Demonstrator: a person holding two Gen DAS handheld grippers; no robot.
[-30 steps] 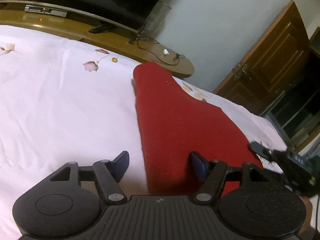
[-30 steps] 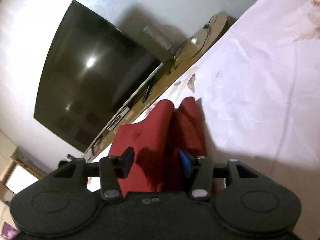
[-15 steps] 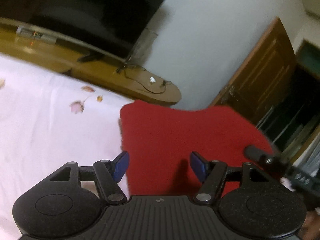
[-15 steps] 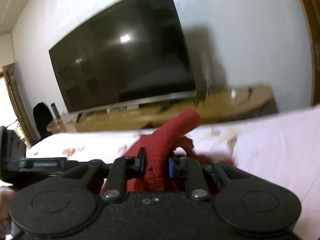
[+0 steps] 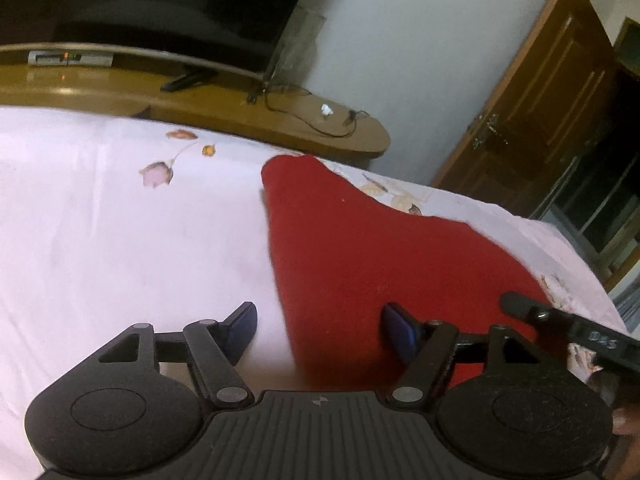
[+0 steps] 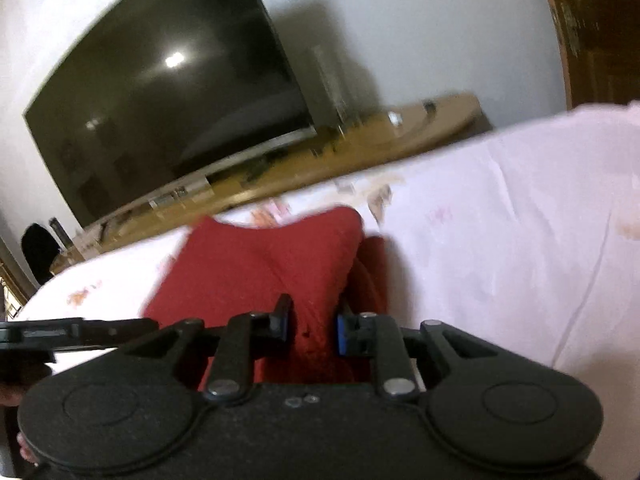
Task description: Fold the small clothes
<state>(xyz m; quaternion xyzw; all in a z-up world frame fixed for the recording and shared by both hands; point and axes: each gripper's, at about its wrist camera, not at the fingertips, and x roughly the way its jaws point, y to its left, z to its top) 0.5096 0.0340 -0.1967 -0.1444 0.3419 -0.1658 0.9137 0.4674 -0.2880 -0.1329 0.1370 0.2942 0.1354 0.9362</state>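
The red garment (image 5: 384, 264) is spread on the white bed sheet (image 5: 120, 240), its far corner at twelve o'clock. A gathered fold is pinched by the right gripper (image 6: 312, 326). The left gripper (image 5: 318, 330) is spread, its fingers opening and empty. Slippage is risked if the thick fold is tugged sideways.

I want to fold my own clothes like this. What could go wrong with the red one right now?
The right gripper pinches only a small bunch of the red cloth, so it might slip out. The left gripper is open, its jaws opening, over the cloth's edge, holding nothing, so that side may sag and fold crooked.
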